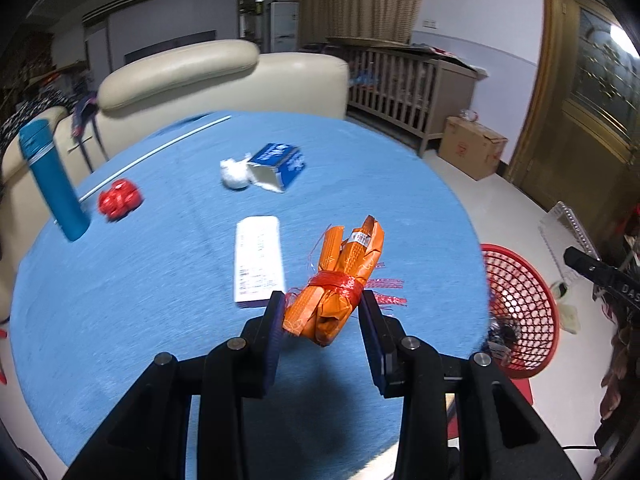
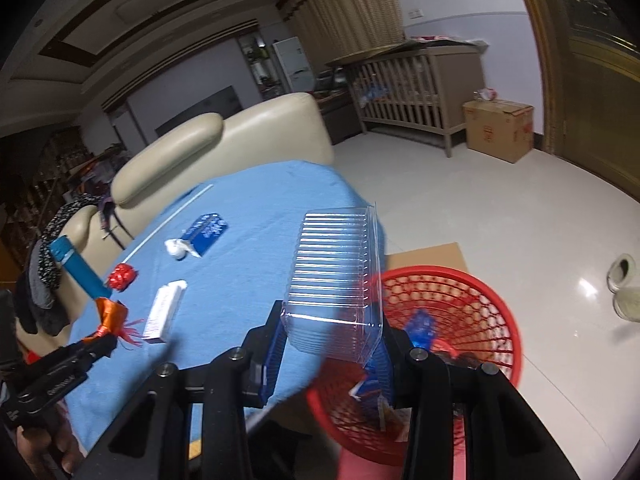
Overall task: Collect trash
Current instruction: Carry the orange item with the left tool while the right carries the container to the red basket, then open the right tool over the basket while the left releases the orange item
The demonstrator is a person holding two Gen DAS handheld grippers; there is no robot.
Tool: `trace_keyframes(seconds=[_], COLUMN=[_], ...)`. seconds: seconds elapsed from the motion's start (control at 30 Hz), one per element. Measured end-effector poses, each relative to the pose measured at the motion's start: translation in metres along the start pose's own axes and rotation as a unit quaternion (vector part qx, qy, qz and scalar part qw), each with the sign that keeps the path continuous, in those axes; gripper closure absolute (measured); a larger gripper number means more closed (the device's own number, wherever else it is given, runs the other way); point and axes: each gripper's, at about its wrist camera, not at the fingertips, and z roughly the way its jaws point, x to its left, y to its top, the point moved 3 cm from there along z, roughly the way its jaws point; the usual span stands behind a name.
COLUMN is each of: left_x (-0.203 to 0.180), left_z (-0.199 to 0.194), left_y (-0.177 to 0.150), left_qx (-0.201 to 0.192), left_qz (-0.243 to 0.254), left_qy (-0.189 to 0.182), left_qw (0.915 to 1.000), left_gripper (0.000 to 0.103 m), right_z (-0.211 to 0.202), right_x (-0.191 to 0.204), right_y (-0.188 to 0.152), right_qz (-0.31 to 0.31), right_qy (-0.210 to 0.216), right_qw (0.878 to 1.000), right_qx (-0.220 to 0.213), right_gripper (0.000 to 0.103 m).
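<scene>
Both loaded, heading for the bin: left gripper (image 1: 322,312) clamps the orange wrapper bundle (image 1: 338,284) above the desk (image 1: 140,300). Right gripper (image 2: 332,332) grips the clear plastic tray (image 2: 336,276) by the red basket (image 2: 460,308) rim. Next: centre tray over basket, release.

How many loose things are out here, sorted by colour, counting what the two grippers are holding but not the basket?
Blue: 2, bottle, carton
Red: 1, red wad
White: 3, tissue ball, flat box, straw
Orange: 1, orange wrapper
Clear: 1, plastic tray
Total: 8

table (image 1: 120,340): blue cloth | on it: carton (image 1: 276,166), tissue (image 1: 234,174), bottle (image 1: 54,180)
</scene>
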Motion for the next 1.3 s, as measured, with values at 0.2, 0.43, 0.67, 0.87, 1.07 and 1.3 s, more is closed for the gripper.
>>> trace_keyframes(seconds=[0.2, 0.43, 0.67, 0.87, 1.07, 1.3], left_x=[-0.028, -0.058, -0.083, -0.103, -0.128, -0.164], left_z=[0.003, 0.008, 0.013, 0.019, 0.028, 0.040], left_y=[0.006, 0.012, 0.015, 0.018, 0.022, 0.024], left_qx=[-0.001, -0.001, 0.001, 0.004, 0.010, 0.024], left_qz=[0.028, 0.054, 0.077, 0.096, 0.112, 0.141], left_qy=[-0.018, -0.037, -0.051, -0.063, -0.086, -0.112], left_qw=[0.9995, 0.9979, 0.9957, 0.9933, 0.9899, 0.9834], left_gripper=[0.064, 0.064, 0.064, 0.064, 0.064, 0.064], right_z=[-0.002, 0.006, 0.021, 0.017, 0.002, -0.004], right_x=[-0.030, -0.055, -0.072, -0.084, -0.098, -0.108], right_y=[-0.003, -0.013, -0.022, -0.025, -0.015, -0.014], right_qz=[0.019, 0.035, 0.043, 0.065, 0.086, 0.102], right_qy=[-0.030, -0.050, -0.066, -0.074, -0.084, -0.079], right_qw=[0.999, 0.998, 0.996, 0.994, 0.993, 0.992], right_qx=[0.002, 0.021, 0.052, 0.039, 0.008, -0.001], right_gripper=[0.061, 0.061, 0.050, 0.037, 0.036, 0.036])
